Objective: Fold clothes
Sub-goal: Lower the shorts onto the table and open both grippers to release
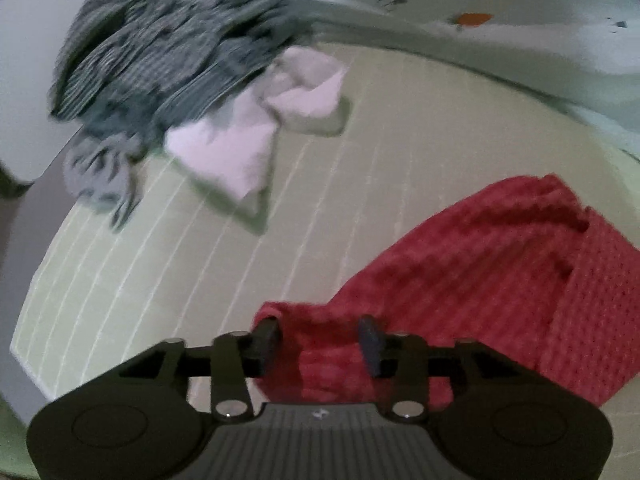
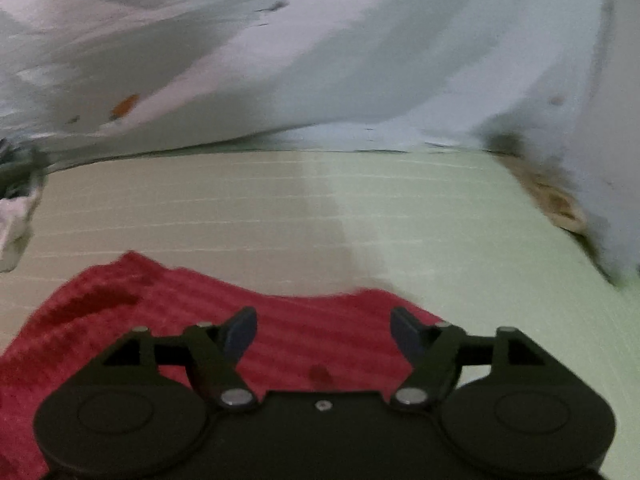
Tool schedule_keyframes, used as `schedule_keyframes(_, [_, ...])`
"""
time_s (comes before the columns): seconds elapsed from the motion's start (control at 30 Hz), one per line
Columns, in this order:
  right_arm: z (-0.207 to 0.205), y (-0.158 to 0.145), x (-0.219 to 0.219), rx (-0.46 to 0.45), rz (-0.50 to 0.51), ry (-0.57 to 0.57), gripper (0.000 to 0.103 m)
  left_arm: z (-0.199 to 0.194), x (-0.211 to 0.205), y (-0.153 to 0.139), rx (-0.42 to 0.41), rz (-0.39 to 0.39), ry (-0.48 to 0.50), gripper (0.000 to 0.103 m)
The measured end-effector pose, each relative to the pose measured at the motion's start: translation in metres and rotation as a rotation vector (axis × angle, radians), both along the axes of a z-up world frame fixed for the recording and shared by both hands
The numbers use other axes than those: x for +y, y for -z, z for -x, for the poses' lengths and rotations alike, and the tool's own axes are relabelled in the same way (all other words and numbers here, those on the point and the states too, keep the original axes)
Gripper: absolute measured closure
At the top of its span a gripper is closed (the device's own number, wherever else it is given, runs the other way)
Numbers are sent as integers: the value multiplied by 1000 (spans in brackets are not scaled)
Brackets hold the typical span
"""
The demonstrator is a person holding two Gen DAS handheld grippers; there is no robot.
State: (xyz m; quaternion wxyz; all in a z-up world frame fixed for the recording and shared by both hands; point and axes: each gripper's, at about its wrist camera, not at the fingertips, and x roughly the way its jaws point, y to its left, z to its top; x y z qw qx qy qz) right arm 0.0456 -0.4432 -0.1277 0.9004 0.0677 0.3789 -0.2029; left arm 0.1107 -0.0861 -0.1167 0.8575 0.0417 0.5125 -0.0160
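Observation:
A red waffle-knit cloth [image 1: 460,272] lies on the pale green striped bed surface [image 1: 160,280]. My left gripper [image 1: 319,338] is at the cloth's near left corner. Its fingers stand partly apart, with a bunched fold of the red cloth between them. In the right wrist view the same red cloth [image 2: 180,312] spreads under my right gripper [image 2: 324,330]. That gripper is wide open just above the cloth's far edge and grips nothing. The frames are blurred by motion.
A crumpled grey striped garment [image 1: 160,60] and a white garment [image 1: 256,128] lie heaped at the far left of the bed. A pale wall [image 2: 360,60] with an orange mark [image 2: 125,105] runs behind the bed. Bare striped sheet [image 2: 480,240] extends to the right.

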Motion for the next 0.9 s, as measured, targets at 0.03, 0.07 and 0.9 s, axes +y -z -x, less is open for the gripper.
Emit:
schedule_keyframes(0.03, [-11,3,3,10,-8,-18,22,-5,-5,-1,-6,4,18,51])
schedule_keyframes(0.07, [-21,8,7,24,-13,-28,21,-11,-12,0,-3,0,40,47])
schedule_keyframes(0.9, [-101,54,19,139,-137,-65,101,-168,-174,53,59,110,518,84])
